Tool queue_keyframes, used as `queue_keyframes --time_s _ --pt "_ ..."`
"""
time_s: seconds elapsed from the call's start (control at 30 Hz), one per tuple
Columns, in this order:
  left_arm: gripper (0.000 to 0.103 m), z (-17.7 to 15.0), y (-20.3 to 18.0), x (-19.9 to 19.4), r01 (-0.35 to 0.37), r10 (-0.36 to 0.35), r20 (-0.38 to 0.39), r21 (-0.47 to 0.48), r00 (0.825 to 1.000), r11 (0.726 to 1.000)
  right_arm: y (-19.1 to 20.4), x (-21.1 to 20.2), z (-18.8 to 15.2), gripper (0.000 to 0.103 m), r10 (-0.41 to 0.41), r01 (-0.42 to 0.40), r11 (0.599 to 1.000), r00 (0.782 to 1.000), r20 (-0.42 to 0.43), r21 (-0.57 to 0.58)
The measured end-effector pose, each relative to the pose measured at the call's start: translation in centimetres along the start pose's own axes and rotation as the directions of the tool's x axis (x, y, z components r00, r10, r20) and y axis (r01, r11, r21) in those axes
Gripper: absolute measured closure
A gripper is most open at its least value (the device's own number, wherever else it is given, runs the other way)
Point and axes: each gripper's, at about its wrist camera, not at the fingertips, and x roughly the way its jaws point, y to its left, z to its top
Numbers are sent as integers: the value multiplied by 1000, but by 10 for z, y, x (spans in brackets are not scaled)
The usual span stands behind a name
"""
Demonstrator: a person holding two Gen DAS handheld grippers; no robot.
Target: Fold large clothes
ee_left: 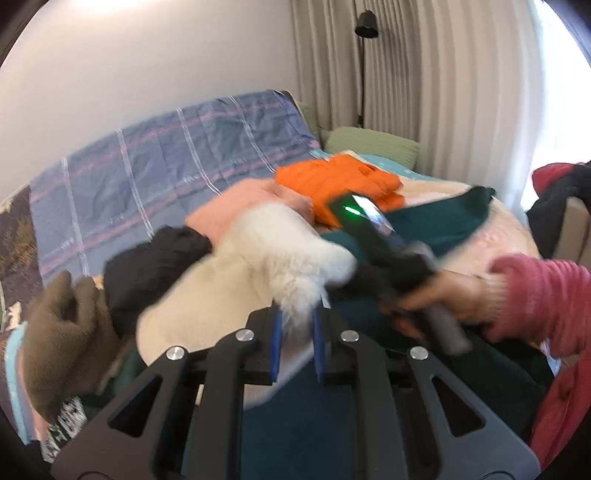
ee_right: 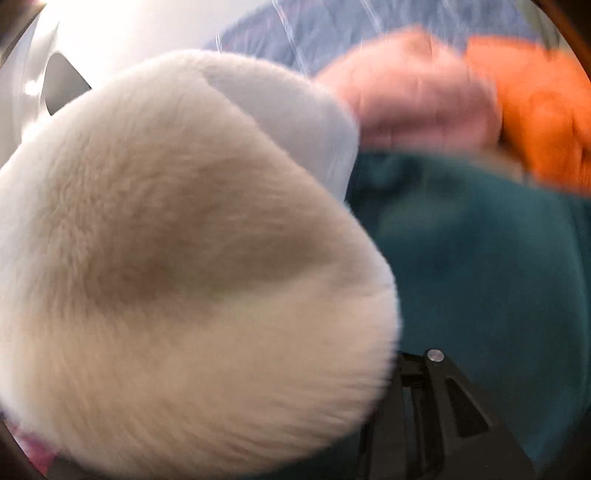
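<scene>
Left wrist view: the left tool (ee_left: 298,325) is seen at six o'clock, its blue-padded fingers (ee_left: 277,345) drawn close together and pinched on a tuft of the white fluffy garment (ee_left: 258,266). The garment is spread from the tool up toward eleven o'clock, over a teal garment (ee_left: 436,229) that lies across the bed (ee_left: 495,236). At three o'clock a hand (ee_left: 443,295) in a pink sleeve (ee_left: 546,295) is seen gripping the handle of the right tool (ee_left: 373,225), which is blurred and carries a green light; its fingers are not made out here. Beyond it, at one o'clock, a folded orange garment (ee_left: 343,181) is laid beside a folded peach garment (ee_left: 240,206). A black garment (ee_left: 155,266) and a brown garment (ee_left: 66,325) are piled at nine o'clock. A blue checked bedspread (ee_left: 166,166) is stretched along the wall at ten o'clock, with a green pillow (ee_left: 373,144) and a black lamp (ee_left: 366,24) toward twelve.

Right wrist view: most of the picture, from six round to eleven o'clock, is filled by the white fluffy garment (ee_right: 166,258), held very near the lens. Only part of the right tool's black frame (ee_right: 436,417) is shown at five o'clock; its fingers are covered by the fur, so whether it grips anything cannot be told. The teal garment (ee_right: 480,258) is seen at three o'clock, with the peach garment (ee_right: 413,103) and orange garment (ee_right: 543,110) blurred at one and two o'clock.
</scene>
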Motion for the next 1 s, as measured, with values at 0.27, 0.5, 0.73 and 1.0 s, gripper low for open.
queue_keyframes --time_s 0.27,0.5,0.73,1.0 --pt "86 -39 -25 -3 77 -77 -14 22 997 997 -33 -53 -26 45 16 -13 999 997 -80 40" --pt "82 -73 -37 -9 190 -187 -103 16 977 982 -63 -98 -50 51 42 -43 999 994 -102 -2" --pt "81 -103 7 75 48 -134 -374 -229 918 972 -44 -72 -37 62 92 -85 995 984 -149 55" --pt "79 -70 74 108 -232 185 -240 -182 953 956 -27 -43 -12 63 -18 18 999 1000 -6 -39"
